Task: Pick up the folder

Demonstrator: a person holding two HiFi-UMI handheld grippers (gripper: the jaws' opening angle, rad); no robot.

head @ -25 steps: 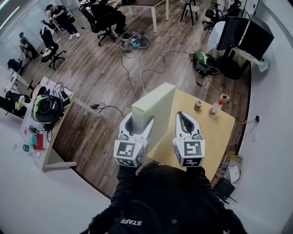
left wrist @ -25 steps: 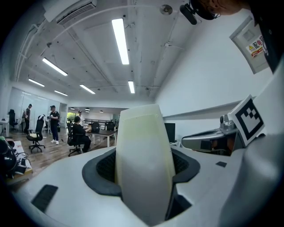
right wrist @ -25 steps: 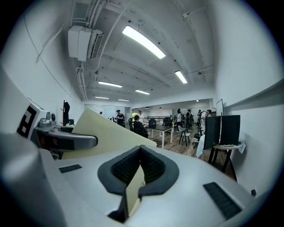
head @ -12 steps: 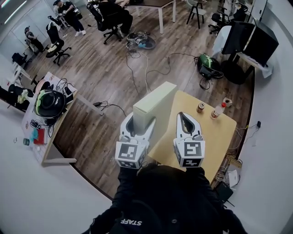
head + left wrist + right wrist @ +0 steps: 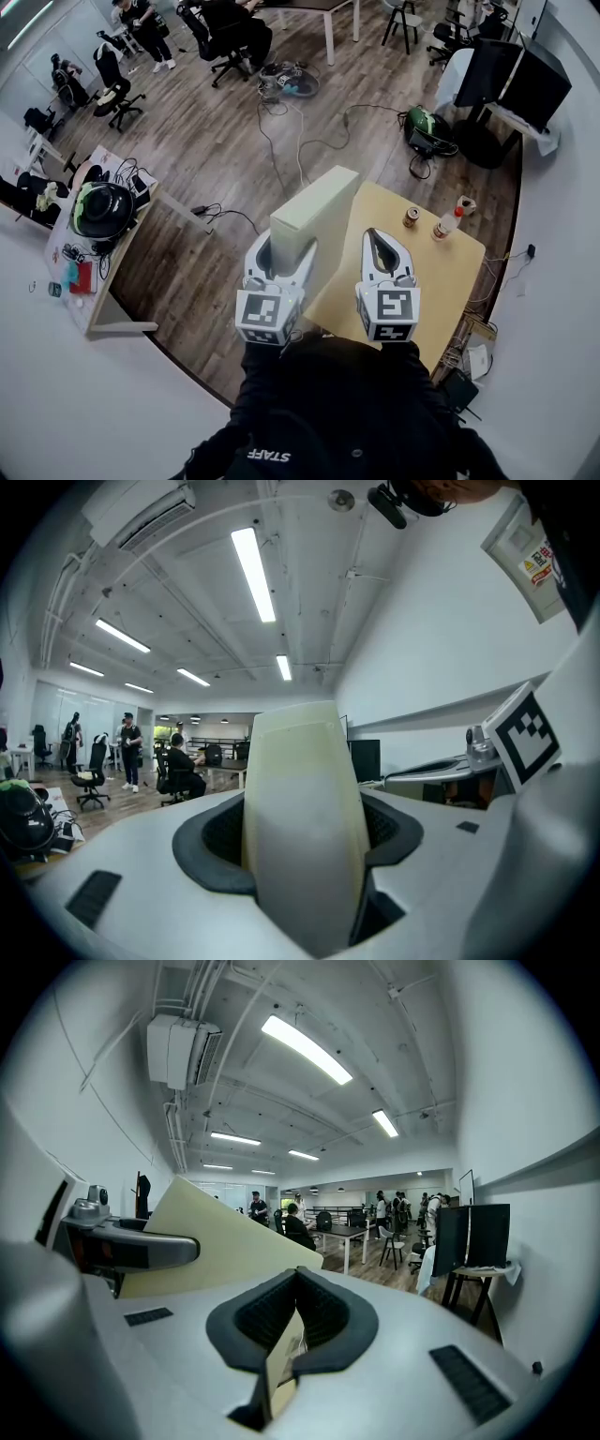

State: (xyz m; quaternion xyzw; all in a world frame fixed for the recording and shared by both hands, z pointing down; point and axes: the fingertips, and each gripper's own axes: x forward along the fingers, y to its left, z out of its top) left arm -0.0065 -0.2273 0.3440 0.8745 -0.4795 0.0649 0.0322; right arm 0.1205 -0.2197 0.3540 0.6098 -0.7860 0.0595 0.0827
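**Head view.** I am seeing the left gripper clamping the near end of a cream box folder, which is hanging in the air across the left edge of the wooden table. The folder is standing on edge with its narrow face up. Its long axis is running away from me toward the upper right of the frame. The right gripper is hovering just beside it over the table, apart from the folder. A can and a bottle are standing at the table's far side, well apart from both grippers.

**Left gripper view.** Only here is the grip itself showing. The black pads are pressing on both sides of the folder's narrow end, which is rising upright between them and blocking the middle of the view.

**Right gripper view.** The jaws are sitting drawn together. A thin tan sliver is showing in the slit between them, and I cannot tell what it is. This view alone is giving me the folder's broad flank, a tan wedge at the left behind the left gripper.
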